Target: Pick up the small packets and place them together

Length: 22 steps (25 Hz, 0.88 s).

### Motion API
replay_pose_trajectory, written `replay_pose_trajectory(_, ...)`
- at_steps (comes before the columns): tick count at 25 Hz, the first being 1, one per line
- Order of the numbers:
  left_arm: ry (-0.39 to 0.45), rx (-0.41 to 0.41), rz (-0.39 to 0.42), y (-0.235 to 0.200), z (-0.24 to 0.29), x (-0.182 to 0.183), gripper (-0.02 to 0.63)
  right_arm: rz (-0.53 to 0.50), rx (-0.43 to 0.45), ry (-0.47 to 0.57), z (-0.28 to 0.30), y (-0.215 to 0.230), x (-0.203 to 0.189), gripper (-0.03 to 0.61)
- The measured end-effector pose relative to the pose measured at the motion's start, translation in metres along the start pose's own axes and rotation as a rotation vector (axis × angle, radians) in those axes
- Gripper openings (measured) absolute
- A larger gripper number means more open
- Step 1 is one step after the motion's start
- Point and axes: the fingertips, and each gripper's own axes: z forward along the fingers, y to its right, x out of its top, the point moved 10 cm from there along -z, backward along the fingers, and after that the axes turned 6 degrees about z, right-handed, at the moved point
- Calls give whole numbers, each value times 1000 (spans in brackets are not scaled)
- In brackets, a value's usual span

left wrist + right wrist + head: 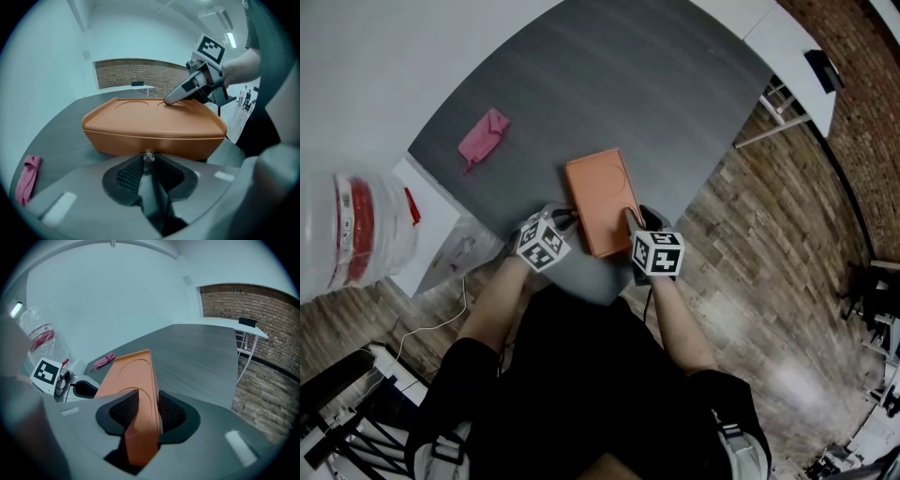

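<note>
An orange tray lies near the front edge of the dark grey table. My right gripper is shut on the tray's right near rim, and the tray runs edge-on between its pads. My left gripper has its jaws almost together, tips against the tray's near wall, with a tiny shiny bit at the tips that I cannot identify. In the head view the left gripper and right gripper flank the tray's near end. A pink packet lies far left, apart from both grippers.
A clear plastic tub with a red label stands on a white surface left of the table. A white table stands at the back right over a wood floor. The person's legs fill the bottom of the head view.
</note>
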Motion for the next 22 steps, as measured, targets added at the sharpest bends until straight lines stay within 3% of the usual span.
replay_pose_trajectory(22, -34, 80, -72, 6, -38, -39, 69, 6, 25, -2, 1, 8, 3, 138)
